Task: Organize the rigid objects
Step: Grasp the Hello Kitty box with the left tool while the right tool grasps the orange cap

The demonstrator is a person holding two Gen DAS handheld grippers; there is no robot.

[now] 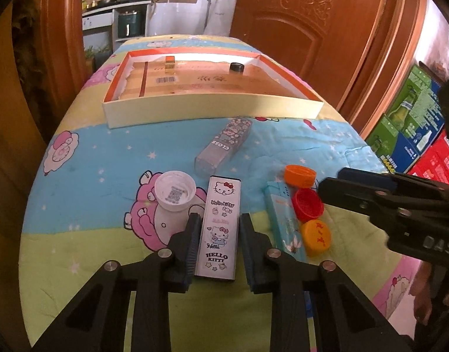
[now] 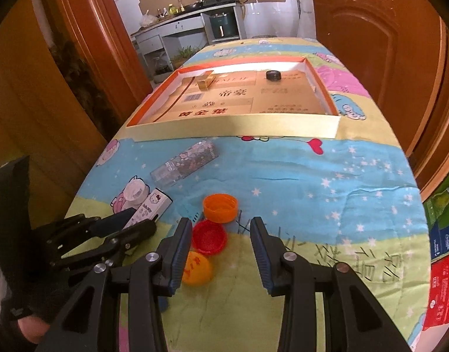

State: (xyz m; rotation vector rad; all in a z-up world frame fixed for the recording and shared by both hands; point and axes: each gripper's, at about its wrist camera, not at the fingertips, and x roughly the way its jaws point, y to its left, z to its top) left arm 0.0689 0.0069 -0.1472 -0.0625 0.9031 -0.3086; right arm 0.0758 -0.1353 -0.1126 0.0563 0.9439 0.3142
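Note:
My left gripper [image 1: 219, 223] is open with its jaws on either side of a white Hello Kitty box [image 1: 220, 228] lying on the cloth. A white lid [image 1: 174, 190] lies to its left, and a clear "Gloss" box [image 1: 224, 146] lies beyond it. To the right are a teal box [image 1: 286, 220] and orange [image 1: 300, 176], red [image 1: 308, 205] and yellow [image 1: 317, 237] caps. My right gripper [image 2: 221, 228] is open and empty above the red cap [image 2: 209, 237], with the orange cap [image 2: 220, 207] just ahead. The tray [image 1: 212, 108] holds a gold box [image 1: 170, 64] and a black cap [image 1: 237, 67].
The table wears a cartoon-print cloth [image 2: 312, 182]. A wooden door [image 1: 327, 29] stands at the right. Green and red cartons [image 1: 412, 126] are stacked on the floor by the table's right edge. A kitchen shows through the doorway behind.

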